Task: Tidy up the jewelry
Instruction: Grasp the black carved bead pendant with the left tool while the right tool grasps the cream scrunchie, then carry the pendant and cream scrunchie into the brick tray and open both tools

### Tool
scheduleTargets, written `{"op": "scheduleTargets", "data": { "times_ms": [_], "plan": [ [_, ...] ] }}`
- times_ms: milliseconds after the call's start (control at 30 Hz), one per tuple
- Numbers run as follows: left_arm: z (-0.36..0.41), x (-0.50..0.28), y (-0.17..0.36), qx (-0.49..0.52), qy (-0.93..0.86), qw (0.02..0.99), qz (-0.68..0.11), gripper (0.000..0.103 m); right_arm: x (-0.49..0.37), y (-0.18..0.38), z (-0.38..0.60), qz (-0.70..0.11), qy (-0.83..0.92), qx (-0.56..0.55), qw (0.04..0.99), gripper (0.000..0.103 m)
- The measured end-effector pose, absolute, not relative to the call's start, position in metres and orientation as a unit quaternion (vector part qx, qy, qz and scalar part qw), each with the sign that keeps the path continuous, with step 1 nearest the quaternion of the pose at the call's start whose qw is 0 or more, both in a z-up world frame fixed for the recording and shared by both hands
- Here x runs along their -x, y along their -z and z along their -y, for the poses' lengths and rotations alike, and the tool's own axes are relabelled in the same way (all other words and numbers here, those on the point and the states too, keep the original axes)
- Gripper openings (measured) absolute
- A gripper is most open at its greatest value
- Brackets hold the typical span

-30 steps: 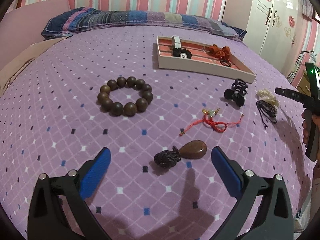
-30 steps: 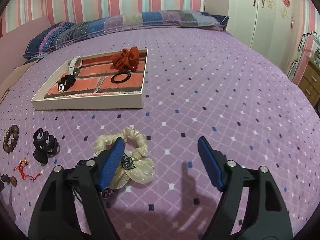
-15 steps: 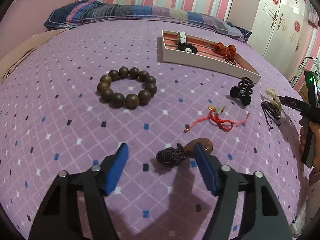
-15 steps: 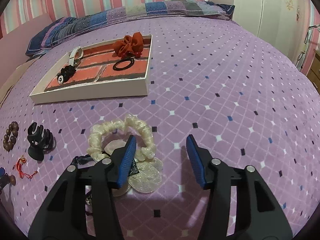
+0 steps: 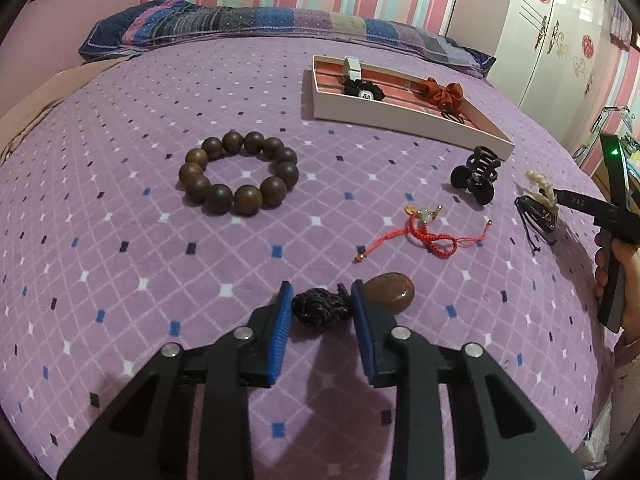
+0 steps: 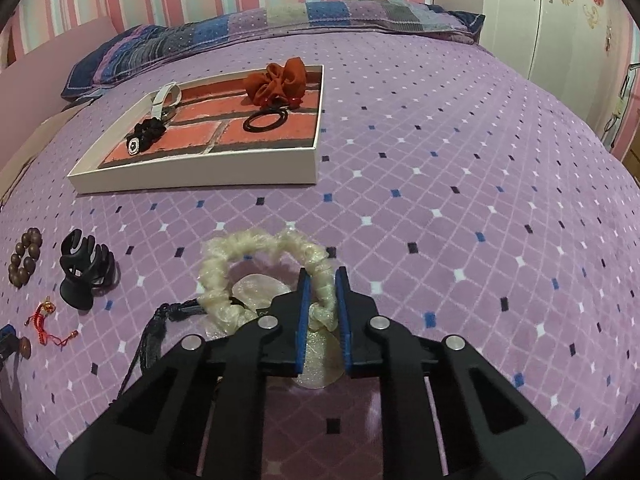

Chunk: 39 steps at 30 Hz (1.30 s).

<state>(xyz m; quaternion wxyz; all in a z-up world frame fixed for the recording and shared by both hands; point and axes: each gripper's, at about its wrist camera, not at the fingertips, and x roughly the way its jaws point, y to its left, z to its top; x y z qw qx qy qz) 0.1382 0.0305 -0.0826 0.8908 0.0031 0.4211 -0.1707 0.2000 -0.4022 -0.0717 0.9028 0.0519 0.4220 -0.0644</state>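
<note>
Knot (image 5: 320, 307) of stone pendant (image 5: 390, 290), at six o'clock on bedspread (image 5: 120, 208), pinched by left gripper (image 5: 320, 312); cream scrunchie (image 6: 256, 268) clamped in right gripper (image 6: 322, 304), both just closing. Lift straight, carry to tray (image 6: 192, 172) at eleven o'clock.

The left tongs (image 5: 320, 300) have just been closing on the dark knot (image 5: 318, 308) of a brown pendant (image 5: 390, 290) on the bed (image 5: 120, 240).
</note>
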Motion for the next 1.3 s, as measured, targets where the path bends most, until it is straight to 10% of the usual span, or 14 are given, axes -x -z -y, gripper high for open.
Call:
{"op": "scheduleTargets", "data": {
  "times_ms": [1300],
  "plan": [
    [0.033, -0.245, -0.043, -0.024, 0.193, 0.939, -0.285, 0.025, -0.257, 0.000, 0.405, -0.343, 0.058, -0.041, 0.936, 0.010]
  ]
}}
